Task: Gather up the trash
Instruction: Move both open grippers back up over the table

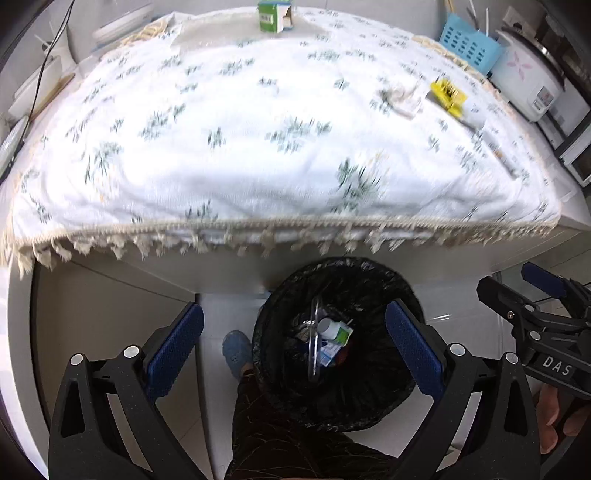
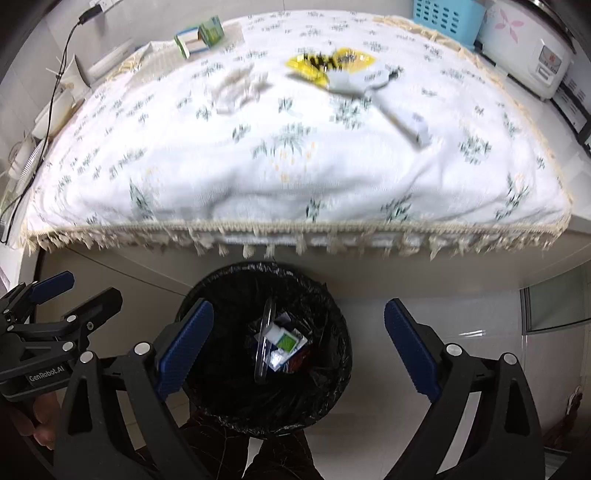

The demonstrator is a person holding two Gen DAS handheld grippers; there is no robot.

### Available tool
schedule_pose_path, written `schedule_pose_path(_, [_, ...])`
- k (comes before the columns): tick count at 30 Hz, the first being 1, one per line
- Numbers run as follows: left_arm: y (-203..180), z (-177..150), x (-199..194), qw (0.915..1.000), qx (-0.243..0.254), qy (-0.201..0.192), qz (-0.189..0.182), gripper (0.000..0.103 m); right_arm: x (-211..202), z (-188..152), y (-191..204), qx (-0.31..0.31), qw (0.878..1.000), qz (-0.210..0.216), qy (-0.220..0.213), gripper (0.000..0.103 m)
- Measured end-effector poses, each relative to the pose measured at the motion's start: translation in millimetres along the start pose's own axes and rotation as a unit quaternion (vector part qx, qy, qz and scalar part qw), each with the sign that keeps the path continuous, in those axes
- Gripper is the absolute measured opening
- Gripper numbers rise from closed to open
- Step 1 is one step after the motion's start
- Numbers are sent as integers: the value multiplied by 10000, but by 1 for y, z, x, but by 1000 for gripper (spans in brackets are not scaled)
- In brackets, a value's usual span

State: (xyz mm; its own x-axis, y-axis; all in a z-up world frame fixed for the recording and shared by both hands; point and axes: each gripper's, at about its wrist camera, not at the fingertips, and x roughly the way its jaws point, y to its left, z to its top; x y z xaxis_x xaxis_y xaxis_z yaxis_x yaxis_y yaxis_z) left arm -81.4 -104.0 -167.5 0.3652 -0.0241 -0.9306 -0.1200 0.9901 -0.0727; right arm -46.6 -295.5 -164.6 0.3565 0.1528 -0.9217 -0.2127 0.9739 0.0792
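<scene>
Both my left hand-held gripper point(image 1: 293, 334) and right hand-held gripper point(image 2: 299, 338) hang spread apart and empty over the black bin point(image 2: 221, 406), low in frame. Next I judge: reach up-frame for the yellow wrapper point(image 2: 325, 62) and crumpled tissue point(image 2: 236, 90) on the desk point(image 2: 332, 184).

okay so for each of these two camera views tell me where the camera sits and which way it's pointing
Left wrist: sits on the left gripper, above the bin, facing the table; shows its open fingers, the right gripper, the person's leg and shoe.
Right wrist: sits on the right gripper, facing the same way; shows its open fingers, the left gripper and a hand.
Shared: bin, table, green carton, yellow wrapper.
</scene>
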Motion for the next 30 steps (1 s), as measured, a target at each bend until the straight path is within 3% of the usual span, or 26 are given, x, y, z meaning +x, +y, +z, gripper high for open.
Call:
schedule_pose_path(13, [-1, 49, -49, 9991, 53, -370, -174, 97, -47, 43, -6, 299, 9984, -103, -474, 90])
schedule_pose_path(30, [23, 106, -57, 9986, 54, -508, -118, 97, -61, 93, 1, 402, 9969, -214, -637, 90])
